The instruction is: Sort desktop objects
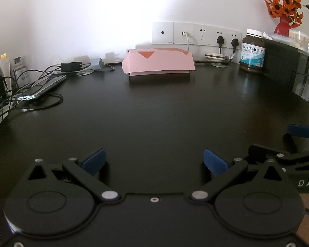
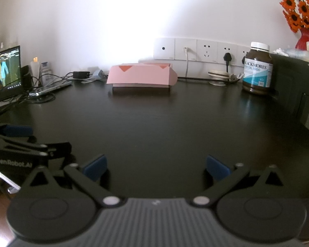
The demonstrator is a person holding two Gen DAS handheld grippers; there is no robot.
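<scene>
A pink cardboard box (image 1: 158,62) (image 2: 141,76) sits at the back of the dark desk (image 1: 154,111) (image 2: 154,119), near the wall sockets. A brown fish oil bottle (image 1: 253,51) (image 2: 257,69) with a white cap stands at the back right. My left gripper (image 1: 154,161) is open over the near desk, its blue pads wide apart and nothing between them. My right gripper (image 2: 156,167) is open too, beside the left one and just as low. Each gripper shows at the edge of the other's view.
A phone (image 1: 42,88) (image 2: 51,87), chargers and tangled cables (image 1: 70,66) lie at the back left, with a lit screen (image 2: 5,74) beyond. A dark cabinet (image 1: 288,65) at the right carries a red vase of orange flowers (image 1: 283,8) (image 2: 302,16). A coiled cable (image 1: 216,57) lies under the sockets.
</scene>
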